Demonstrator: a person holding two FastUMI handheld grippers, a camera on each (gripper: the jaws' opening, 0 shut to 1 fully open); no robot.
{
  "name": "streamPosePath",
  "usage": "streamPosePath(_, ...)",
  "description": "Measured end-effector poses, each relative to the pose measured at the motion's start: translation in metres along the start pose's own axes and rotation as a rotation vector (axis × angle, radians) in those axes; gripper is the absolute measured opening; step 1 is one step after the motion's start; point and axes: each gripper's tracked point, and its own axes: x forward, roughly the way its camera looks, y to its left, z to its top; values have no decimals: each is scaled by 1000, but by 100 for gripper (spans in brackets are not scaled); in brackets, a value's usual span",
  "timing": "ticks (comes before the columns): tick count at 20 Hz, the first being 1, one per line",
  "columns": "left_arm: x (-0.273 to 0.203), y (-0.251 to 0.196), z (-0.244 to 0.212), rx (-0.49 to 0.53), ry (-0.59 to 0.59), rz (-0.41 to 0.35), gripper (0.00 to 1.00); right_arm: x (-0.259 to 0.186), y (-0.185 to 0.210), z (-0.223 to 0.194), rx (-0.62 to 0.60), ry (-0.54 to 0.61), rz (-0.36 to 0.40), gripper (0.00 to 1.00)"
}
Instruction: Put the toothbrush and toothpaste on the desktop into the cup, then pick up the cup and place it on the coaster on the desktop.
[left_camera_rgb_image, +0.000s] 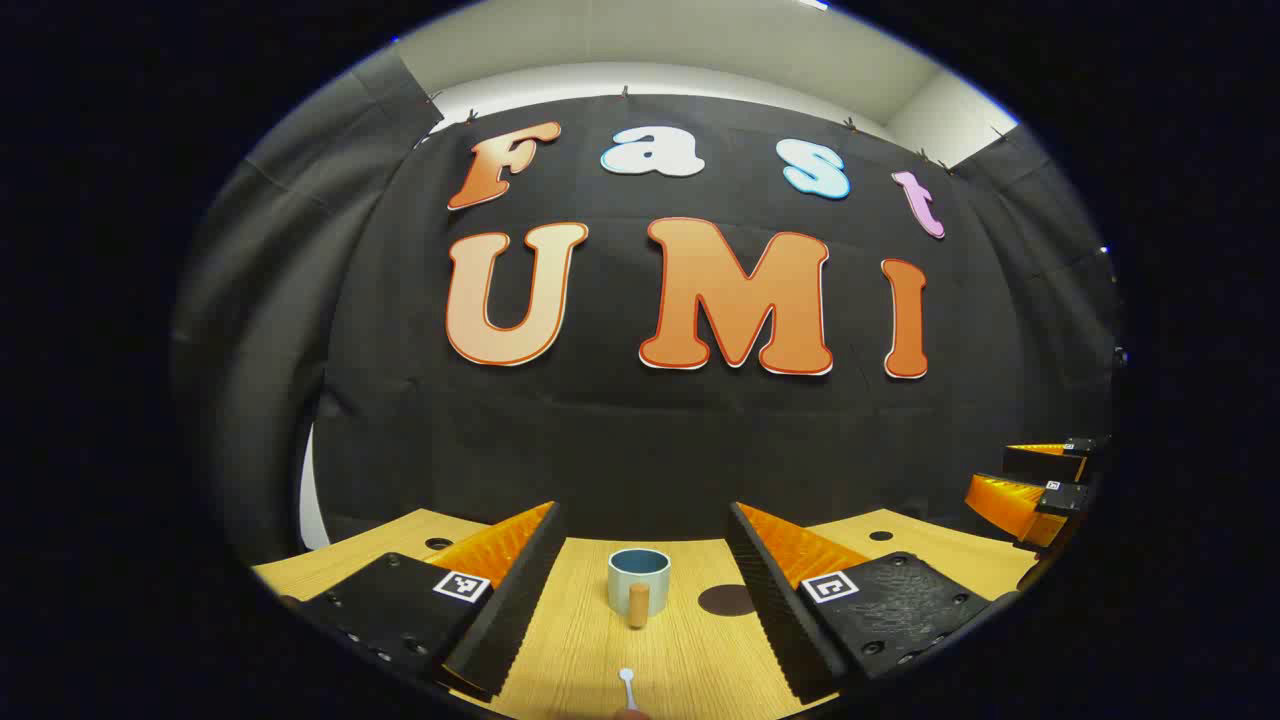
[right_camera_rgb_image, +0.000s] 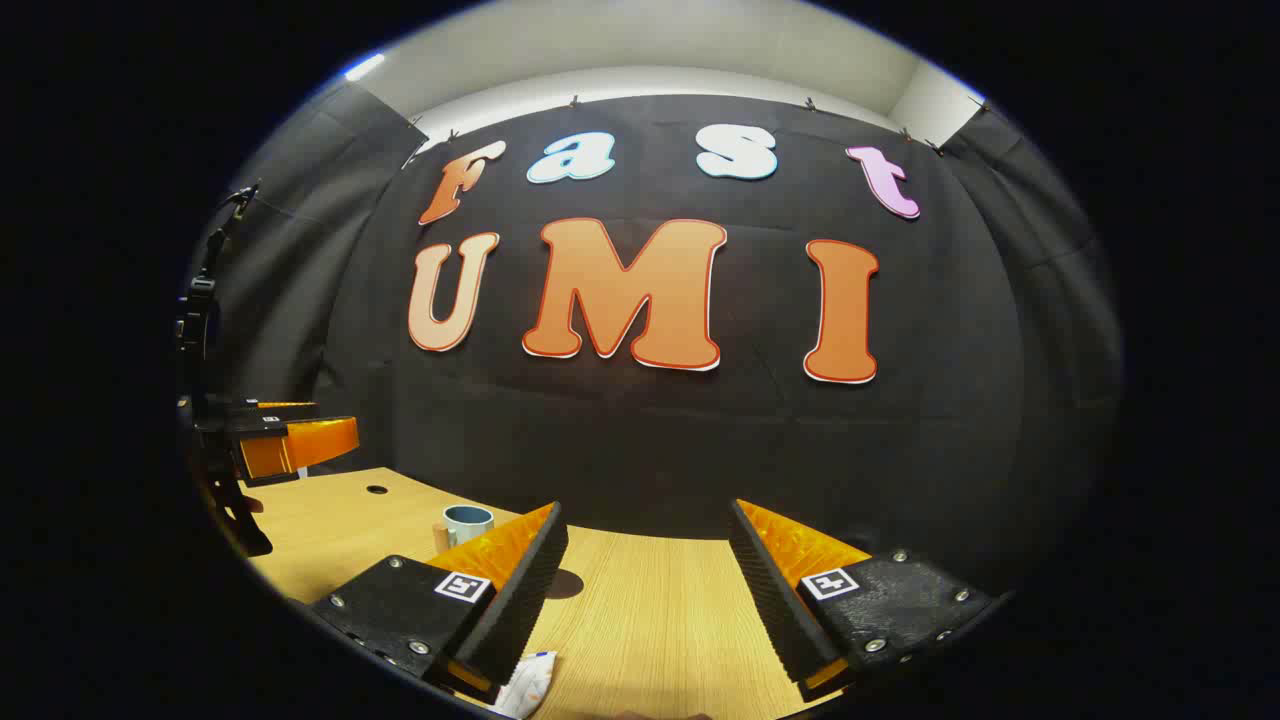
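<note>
A blue-grey cup (left_camera_rgb_image: 638, 578) with a wooden handle stands on the wooden desktop (left_camera_rgb_image: 690, 650), straight ahead between the fingers of my open left gripper (left_camera_rgb_image: 643, 512). A dark round coaster (left_camera_rgb_image: 727, 600) lies just right of the cup. The white end of the toothbrush (left_camera_rgb_image: 628, 684) shows at the bottom edge, nearer than the cup. In the right gripper view, my right gripper (right_camera_rgb_image: 645, 510) is open and holds nothing. The white toothpaste tube (right_camera_rgb_image: 528, 685) lies low by its left finger. The cup (right_camera_rgb_image: 467, 522) stands farther left, and the coaster (right_camera_rgb_image: 566, 582) is partly hidden behind that finger.
The right gripper (left_camera_rgb_image: 1040, 480) hovers at the far right of the left gripper view. The left gripper (right_camera_rgb_image: 290, 440) hovers at the far left of the right gripper view. Small round holes (left_camera_rgb_image: 438, 543) mark the desktop near its back edge, below the black cloth wall.
</note>
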Motion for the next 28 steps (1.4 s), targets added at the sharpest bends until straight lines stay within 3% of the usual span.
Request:
streamPosePath(6, 4, -15, 9, 2, -18, -13, 100, 11, -1, 9, -53, -15, -19, 97)
streamPosePath(9, 4, -13, 2, -4, 1, -9, 97, 8, 7, 1, -58, 3, 4, 97)
streamPosePath(14, 3, -7, -9, -5, 37, 6, 100, 7, 16, -8, -47, 28, 24, 98)
streamPosePath(28, -10, -5, -124, 17, 363, 4, 98, -2, 54, -109, -31, 313, 102, 97)
